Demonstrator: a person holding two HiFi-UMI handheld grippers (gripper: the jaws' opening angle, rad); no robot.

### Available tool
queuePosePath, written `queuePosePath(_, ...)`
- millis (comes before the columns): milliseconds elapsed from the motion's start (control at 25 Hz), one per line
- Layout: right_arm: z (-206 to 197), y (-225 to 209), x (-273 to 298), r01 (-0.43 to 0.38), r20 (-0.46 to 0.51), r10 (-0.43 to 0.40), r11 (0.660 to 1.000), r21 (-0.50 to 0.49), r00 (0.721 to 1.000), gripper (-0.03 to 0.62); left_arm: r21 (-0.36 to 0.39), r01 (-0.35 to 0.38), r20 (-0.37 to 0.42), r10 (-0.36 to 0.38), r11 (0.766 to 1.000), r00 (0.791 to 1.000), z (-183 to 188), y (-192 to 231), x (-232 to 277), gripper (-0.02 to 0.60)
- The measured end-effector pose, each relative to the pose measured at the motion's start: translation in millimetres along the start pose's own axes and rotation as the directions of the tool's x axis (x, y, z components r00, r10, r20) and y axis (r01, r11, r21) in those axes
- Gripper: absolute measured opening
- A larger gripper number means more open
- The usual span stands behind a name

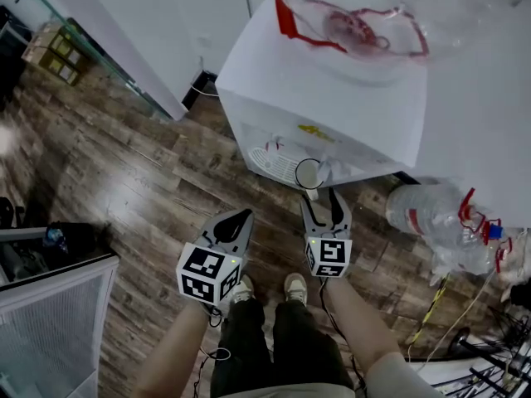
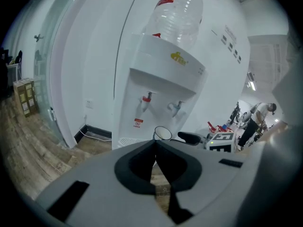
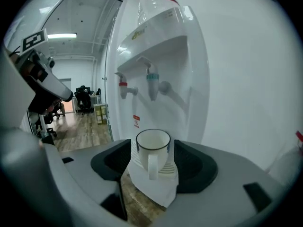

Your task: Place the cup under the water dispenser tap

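Upturned clear bottle (image 2: pixel 177 11) on top of white water dispenser (image 1: pixel 332 81), looks empty. Second clear bottle (image 1: pixel 427 210) with red cap straps lying on wooden floor (image 1: pixel 124 164), right of frame in head view; contents not readable.

White cup (image 3: pixel 153 148) upright on slotted drip tray (image 1: pixel 274 166) in dispenser's recess, inside pale, looks empty. Sits below blue tap (image 3: pixel 151 82), red tap (image 3: pixel 124 86) further to picture left in right gripper view.

Right claw (image 1: pixel 319 196) released: jaws spread wide on either side of cup, pads just beside its wall with slim gaps, not pressing. Cup right at jaw tips, centre of right gripper view, handle turned straight toward that camera. In head view, cup just above claw's tips, a little right of frame centre.

Left claw (image 2: pixel 155 145) clenched, jaws meeting at tips, nothing between. Lower centre-left in head view, apart from cup and to its left, pointing toward dispenser.

Cup look: plain white mug, thin dark rim line, white loop handle, straight sides, small against dispenser.
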State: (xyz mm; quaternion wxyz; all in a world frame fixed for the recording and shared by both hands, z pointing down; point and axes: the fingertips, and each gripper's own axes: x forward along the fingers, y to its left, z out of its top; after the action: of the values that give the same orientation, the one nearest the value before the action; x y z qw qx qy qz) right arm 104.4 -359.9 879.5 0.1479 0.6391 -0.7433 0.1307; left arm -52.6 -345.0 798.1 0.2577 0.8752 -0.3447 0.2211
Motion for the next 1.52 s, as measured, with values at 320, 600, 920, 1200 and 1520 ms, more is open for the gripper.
queuePosePath(320,83.4,6.3,-63.7,-0.085,-0.029,0.086,0.996,0.028,0.996,0.148,0.028,-0.008,0.024,0.008,1.000,1.000,55.6,-22.3,-53.2,0.006)
queuePosePath(600,188.4,18.4,-125.6,-0.155,0.024,0.154,0.988,0.019,0.988,0.069,0.104,-0.013,0.073,0.005,0.994,0.997,118.5,-52.8,-104.3,0.006)
queuePosePath(920,307.0,32.1,-209.8,-0.241,0.090,0.239,0.971,0.007,0.967,0.041,0.181,0.014,0.170,-0.045,0.983,0.984,195.9,-108.6,-178.3,0.006)
queuePosePath(1200,383.2,49.3,-283.8,-0.311,0.142,0.313,0.950,-0.037,0.939,0.025,0.232,-0.018,0.237,-0.038,0.973,0.971,243.0,-144.1,-254.4,0.006)
queuePosePath(1520,445.7,70.7,-358.2,-0.338,0.209,0.353,0.935,-0.103,0.912,0.011,0.241,-0.026,0.318,-0.054,0.970,0.947,266.6,-175.6,-326.2,0.006)
